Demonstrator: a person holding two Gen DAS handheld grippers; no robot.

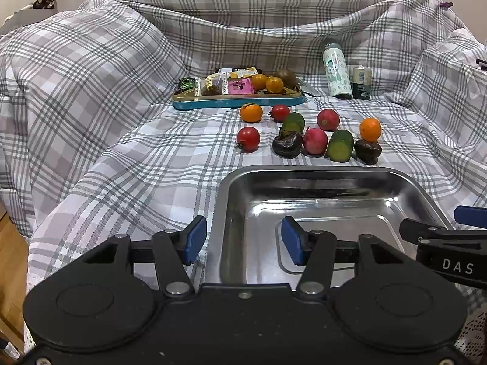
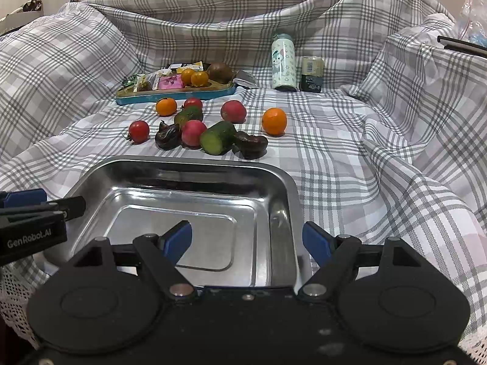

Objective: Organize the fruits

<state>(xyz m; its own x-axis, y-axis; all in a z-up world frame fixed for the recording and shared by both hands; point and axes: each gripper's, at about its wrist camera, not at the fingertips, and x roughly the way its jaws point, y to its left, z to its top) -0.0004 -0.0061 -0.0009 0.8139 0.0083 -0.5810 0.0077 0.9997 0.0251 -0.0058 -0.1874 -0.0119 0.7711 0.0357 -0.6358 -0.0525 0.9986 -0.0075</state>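
Note:
An empty steel tray (image 1: 359, 172) (image 2: 91, 176) lies on the checked cloth close in front of me. Beyond it sit loose fruits: a red tomato (image 1: 248, 138) (image 2: 138, 131), oranges (image 1: 251, 112) (image 1: 370, 129) (image 2: 274, 121), green cucumber pieces (image 1: 340, 146) (image 2: 217, 137), pink radish-like balls (image 1: 315, 141) (image 2: 193, 133) and dark wrinkled fruits (image 1: 287, 144) (image 2: 251, 145). My left gripper (image 1: 243, 240) stands open over the tray's near left rim, holding nothing. My right gripper (image 2: 247, 241) is open over the tray's near right rim, also holding nothing.
A blue tin tray (image 1: 237, 102) (image 2: 176, 94) at the back holds snack packets, two oranges and a kiwi. A patterned bottle (image 1: 336, 73) (image 2: 284, 65) and a small dark can (image 1: 361, 83) (image 2: 311, 74) stand to its right. Cloth-covered walls rise on three sides.

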